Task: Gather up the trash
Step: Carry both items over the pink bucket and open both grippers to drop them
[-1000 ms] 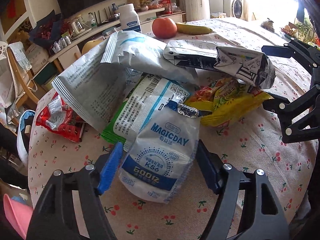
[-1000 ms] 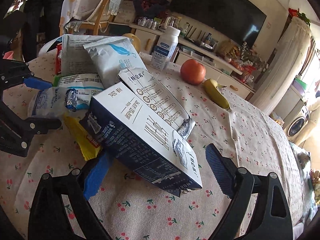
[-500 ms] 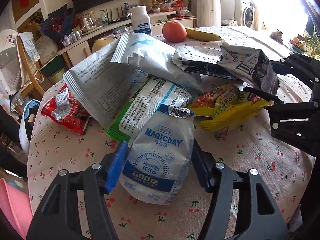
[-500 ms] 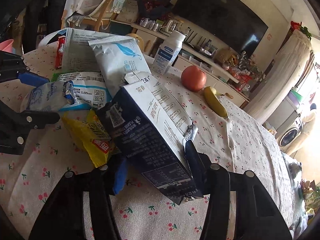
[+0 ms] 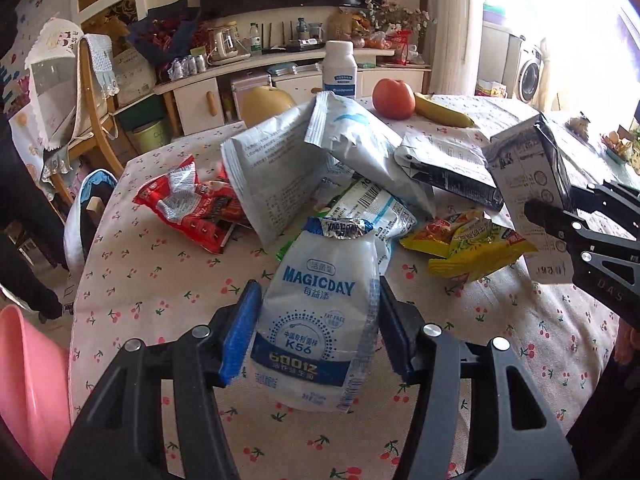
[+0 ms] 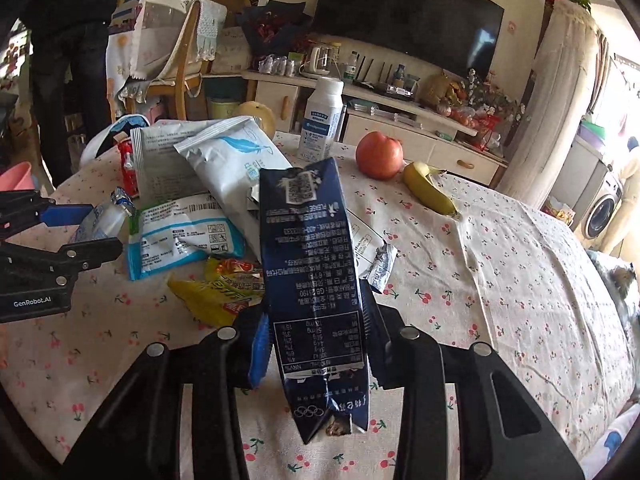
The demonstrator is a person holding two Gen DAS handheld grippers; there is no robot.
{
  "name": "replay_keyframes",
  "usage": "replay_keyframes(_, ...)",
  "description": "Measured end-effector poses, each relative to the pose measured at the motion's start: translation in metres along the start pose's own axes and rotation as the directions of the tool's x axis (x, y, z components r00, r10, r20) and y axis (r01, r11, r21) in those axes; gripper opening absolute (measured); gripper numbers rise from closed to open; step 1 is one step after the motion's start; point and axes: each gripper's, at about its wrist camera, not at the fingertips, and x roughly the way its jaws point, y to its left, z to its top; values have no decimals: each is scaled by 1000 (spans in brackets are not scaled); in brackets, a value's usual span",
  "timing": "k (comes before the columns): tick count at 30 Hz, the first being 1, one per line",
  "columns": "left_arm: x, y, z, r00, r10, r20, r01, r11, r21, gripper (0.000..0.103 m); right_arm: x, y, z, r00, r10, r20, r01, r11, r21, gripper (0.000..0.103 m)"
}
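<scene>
My left gripper (image 5: pixel 316 332) has its jaws closing on a white MAGICDAY pouch (image 5: pixel 320 300), and both pads press its sides as it hangs just above the cherry-print tablecloth (image 5: pixel 160 280). In the right wrist view, my right gripper (image 6: pixel 316 340) is closing on a dark blue milk carton (image 6: pixel 308 260), squeezed and held upright off the table. More trash lies in a pile beyond: grey-white bags (image 5: pixel 280 168), a red wrapper (image 5: pixel 188 208), a yellow wrapper (image 5: pixel 468 244) and a flattened carton (image 5: pixel 444 164).
At the table's far side stand a white bottle (image 5: pixel 340 72), a red tomato (image 5: pixel 393 98) and a banana (image 5: pixel 442 110). A pink bin (image 5: pixel 24 380) sits low at the left. A wooden chair (image 5: pixel 92 92) and a person in dark clothes (image 6: pixel 80 40) are left of the table.
Both grippers narrowed onto their items and rose. The pouch came up off the cloth. The carton swung from lying flat to standing upright between the right jaws.
</scene>
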Motion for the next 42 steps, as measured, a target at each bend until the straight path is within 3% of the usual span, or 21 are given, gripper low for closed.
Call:
replay_keyframes(12, -48, 60, -1, 990, 97, 103, -77, 980, -186, 58, -31, 4, 23, 993, 104, 59, -112, 978, 175, 38)
replay_keyframes(17, -67, 87, -2, 972, 191, 139, -149, 951, -269, 58, -40, 21, 39, 976, 198, 86, -213, 951, 224, 38)
replay_keyframes(21, -81, 119, -6, 953, 265, 143, -196, 906, -375, 58, -41, 58, 59, 944, 317, 94, -330, 918, 222, 38)
replay_keyframes(24, -93, 149, -14, 933, 333, 137, -236, 853, -466, 58, -41, 95, 78, 902, 420, 101, -432, 878, 208, 38)
replay_keyframes(26, -102, 171, -21, 914, 386, 120, -269, 802, -533, 58, -41, 125, 92, 866, 490, 102, -500, 844, 195, 38)
replay_keyframes(32, -126, 237, -52, 844, 537, 18, -366, 600, -712, 58, -39, 221, 127, 748, 660, 73, -662, 736, 141, 38)
replay_keyframes(35, -127, 267, -69, 840, 540, -58, -388, 520, -761, 58, -36, 267, 140, 705, 708, 44, -707, 696, 126, 38)
replay_keyframes(38, -129, 290, -81, 831, 545, -109, -404, 456, -793, 58, -28, 303, 148, 678, 735, 11, -730, 672, 124, 38)
replay_keyframes(40, -129, 302, -88, 821, 552, -148, -426, 417, -803, 59, -23, 323, 150, 665, 747, -15, -740, 661, 126, 38)
replay_keyframes(42, -131, 313, -99, 827, 539, -162, -413, 386, -825, 59, -16, 340, 150, 661, 749, -41, -740, 660, 126, 39)
